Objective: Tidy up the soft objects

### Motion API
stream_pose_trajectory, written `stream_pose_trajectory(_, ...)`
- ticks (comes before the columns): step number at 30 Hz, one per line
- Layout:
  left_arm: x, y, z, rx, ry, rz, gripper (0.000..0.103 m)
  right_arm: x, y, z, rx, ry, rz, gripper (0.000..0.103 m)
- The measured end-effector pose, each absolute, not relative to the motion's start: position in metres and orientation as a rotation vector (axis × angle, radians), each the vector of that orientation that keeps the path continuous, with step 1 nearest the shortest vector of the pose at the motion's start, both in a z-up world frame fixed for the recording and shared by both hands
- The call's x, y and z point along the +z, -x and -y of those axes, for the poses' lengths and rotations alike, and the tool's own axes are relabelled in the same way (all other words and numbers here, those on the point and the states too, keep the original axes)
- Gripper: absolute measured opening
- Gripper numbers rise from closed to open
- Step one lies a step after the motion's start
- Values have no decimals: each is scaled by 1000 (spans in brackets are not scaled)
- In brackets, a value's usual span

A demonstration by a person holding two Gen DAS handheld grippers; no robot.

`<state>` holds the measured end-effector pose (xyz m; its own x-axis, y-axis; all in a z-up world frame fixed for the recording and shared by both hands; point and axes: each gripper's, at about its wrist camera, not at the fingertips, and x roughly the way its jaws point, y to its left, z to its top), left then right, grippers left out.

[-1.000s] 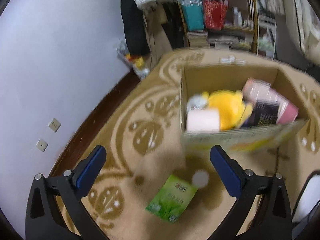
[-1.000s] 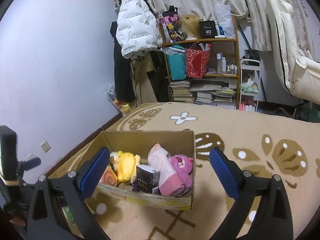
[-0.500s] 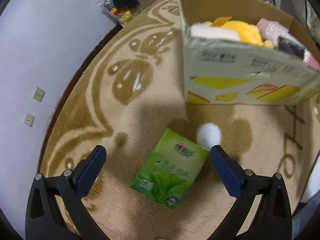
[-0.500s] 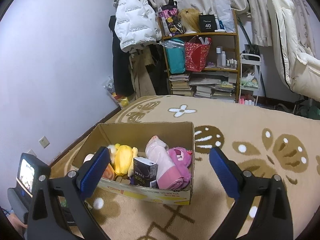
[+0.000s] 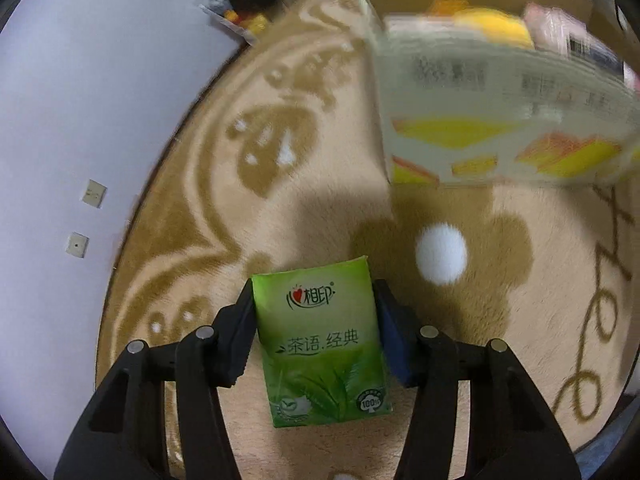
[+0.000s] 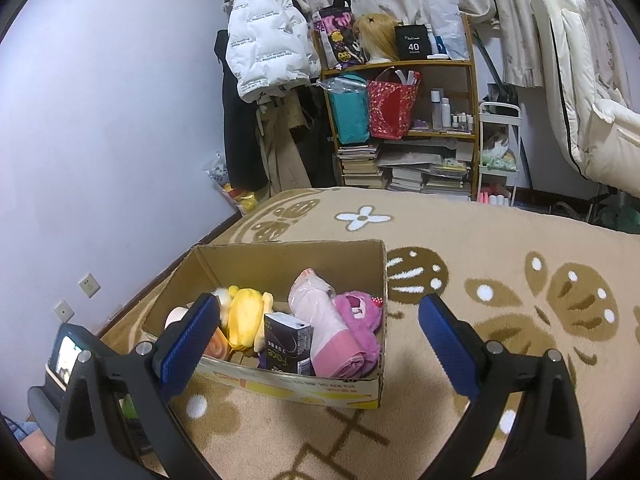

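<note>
A green tissue pack (image 5: pixel 320 340) lies on the beige carpet (image 5: pixel 208 264) in the left wrist view. My left gripper (image 5: pixel 314 292) points down over it, its jaws closing, and both pads (image 5: pixel 390 332) touch the pack's long sides. Just beyond stands the cardboard box (image 5: pixel 500 120), blurred. In the right wrist view the box (image 6: pixel 288 246) holds a yellow plush (image 6: pixel 244 312), a black tissue pack (image 6: pixel 288 344), a pink bundle (image 6: pixel 324 320) and a purple plush (image 6: pixel 356 312). My right gripper (image 6: pixel 318 308) hovers open in front of the box with nothing between its fingers.
The wall with two sockets (image 5: pixel 94 194) runs along the carpet's left edge. A wooden shelf (image 6: pixel 400 120) with bags and books, a hanging white jacket (image 6: pixel 268 40) and a white chair (image 6: pixel 580 100) stand at the back. Open carpet (image 6: pixel 520 240) stretches right of the box.
The left gripper came down over the green tissue pack and its jaws drew in from wide open onto the pack's sides. The right gripper has stayed where it was.
</note>
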<state>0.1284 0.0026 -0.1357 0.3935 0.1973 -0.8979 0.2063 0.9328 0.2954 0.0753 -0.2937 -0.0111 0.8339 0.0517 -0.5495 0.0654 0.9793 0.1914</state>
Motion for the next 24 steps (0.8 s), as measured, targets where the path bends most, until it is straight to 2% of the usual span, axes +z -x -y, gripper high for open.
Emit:
stream_pose_trajectory(12, -12, -106, 13, -65, -230, -640, 54, -13, -74, 296, -13, -207, -585, 103)
stream_pose_trajectory(19, 9, -118, 39, -150, -209, -548, 54, -12, -73, 299, -19, -228, -580, 103)
stream_pose_trajectory(24, 7, -127, 54, -192, -208, -549, 54, -12, -73, 300, -22, -232, -577, 103)
